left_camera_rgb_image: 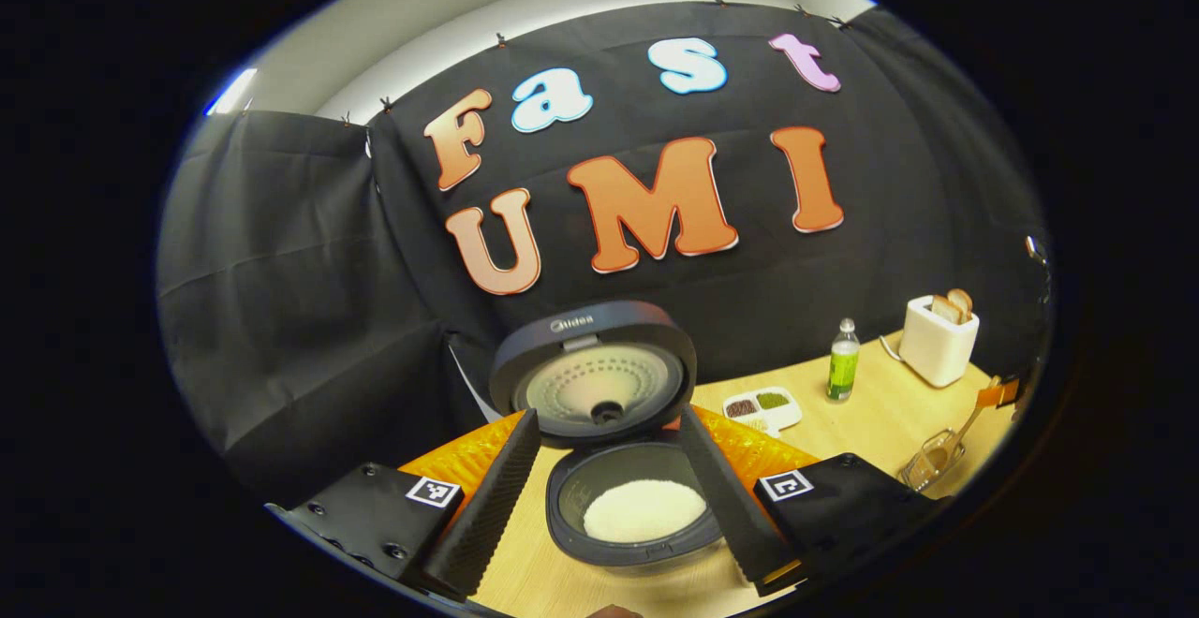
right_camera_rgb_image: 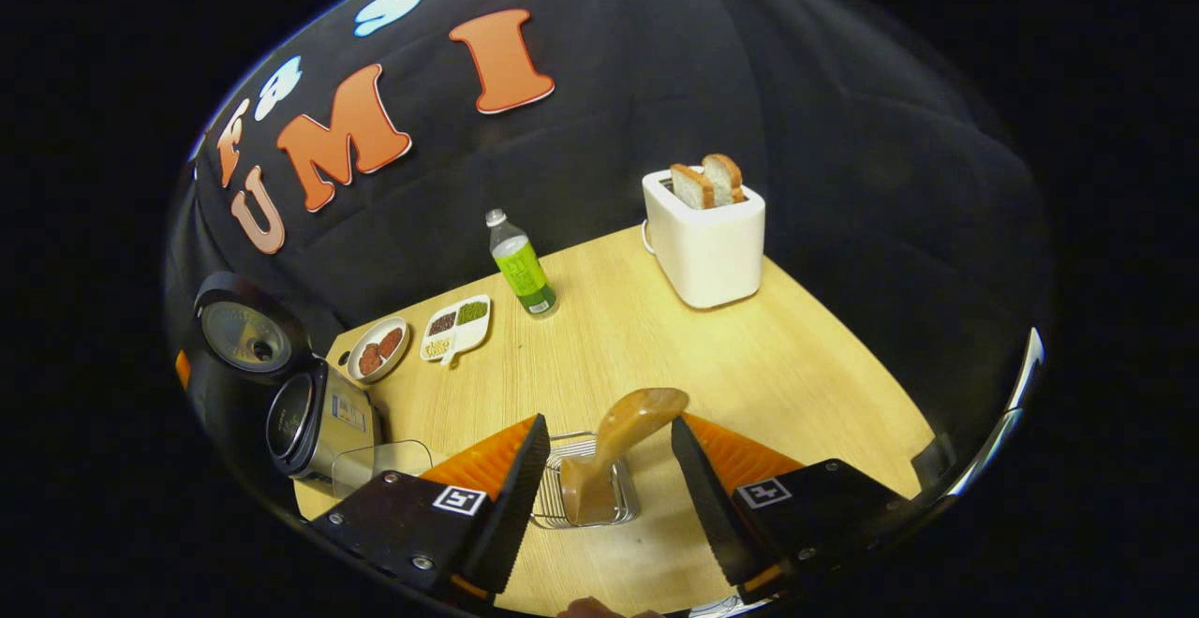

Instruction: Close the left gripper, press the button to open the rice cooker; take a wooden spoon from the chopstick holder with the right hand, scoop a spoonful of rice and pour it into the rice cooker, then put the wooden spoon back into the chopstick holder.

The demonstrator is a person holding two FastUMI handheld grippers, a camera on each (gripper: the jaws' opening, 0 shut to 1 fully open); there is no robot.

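Rice cooker [left_camera_rgb_image: 623, 468]: sitting on the counter [left_camera_rgb_image: 880, 417] with its lid [left_camera_rgb_image: 595, 375] standing open and upright at the far side; a heap of white rice [left_camera_rgb_image: 644, 509] is lying in the inner pot.
Left gripper [left_camera_rgb_image: 618, 496]: hovering just near of the cooker, its fingers spread wide apart and framing the pot, gripping nothing.
Wooden spoon [right_camera_rgb_image: 618, 445]: standing tilted in the wire chopstick holder [right_camera_rgb_image: 585, 492], bowl end up and leaning to the right.
Right gripper [right_camera_rgb_image: 599, 487]: its fingers are standing well apart on either side of the holder and spoon, seemingly not touching either.
Beyond the holder: a white toaster [right_camera_rgb_image: 707, 239] holding two bread slices at the far right, a green-labelled bottle [right_camera_rgb_image: 522, 267] to its left, then a divided dish [right_camera_rgb_image: 456, 326] of grains and a small plate [right_camera_rgb_image: 377, 348].
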